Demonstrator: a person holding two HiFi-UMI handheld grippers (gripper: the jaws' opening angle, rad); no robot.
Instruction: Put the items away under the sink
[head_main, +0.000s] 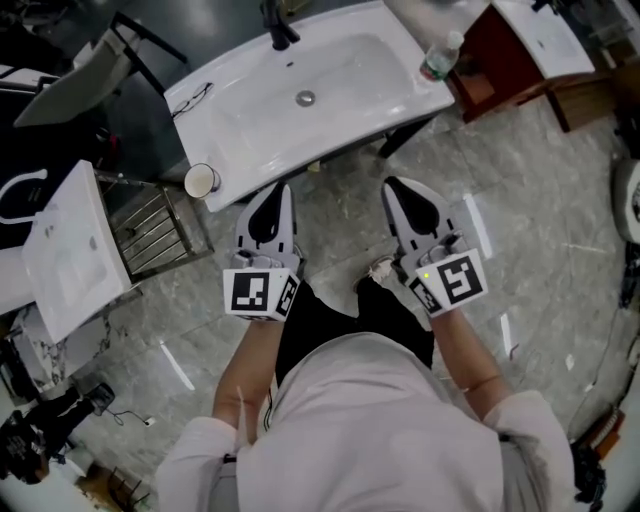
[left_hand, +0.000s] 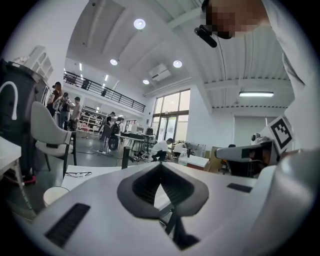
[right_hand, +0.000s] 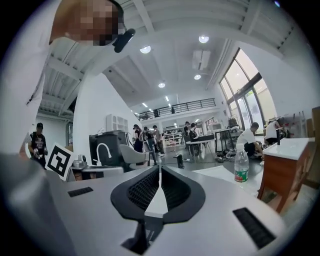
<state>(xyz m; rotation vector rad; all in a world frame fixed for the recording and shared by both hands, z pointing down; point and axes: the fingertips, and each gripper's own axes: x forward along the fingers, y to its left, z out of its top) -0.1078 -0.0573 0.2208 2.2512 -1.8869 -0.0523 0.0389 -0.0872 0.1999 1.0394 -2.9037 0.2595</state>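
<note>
Standing on sink (head_main: 245, 130): bottle (head_main: 437, 58), green label unreadable

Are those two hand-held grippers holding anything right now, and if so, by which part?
Nothing is held. The left hand-held gripper and the right hand-held gripper each have their jaws shut together with nothing between them.

Here we go: big open workshop hall, lab-like. Sink (head_main: 310, 100) free-standing just ahead of left gripper (head_main: 280, 195) and right gripper (head_main: 398, 192). Second basin (head_main: 75, 250) left of left gripper, third basin (head_main: 545, 35) far ahead-right. Stone-look floor (head_main: 540, 200). Beyond jaws: high white ceiling (left_hand: 100, 40), round lights (left_hand: 139, 23), mezzanine railing (left_hand: 107, 91), tall windows (left_hand: 172, 115), people (left_hand: 62, 105) near tables (left_hand: 131, 136), loose chair (left_hand: 47, 132) off left.
</note>
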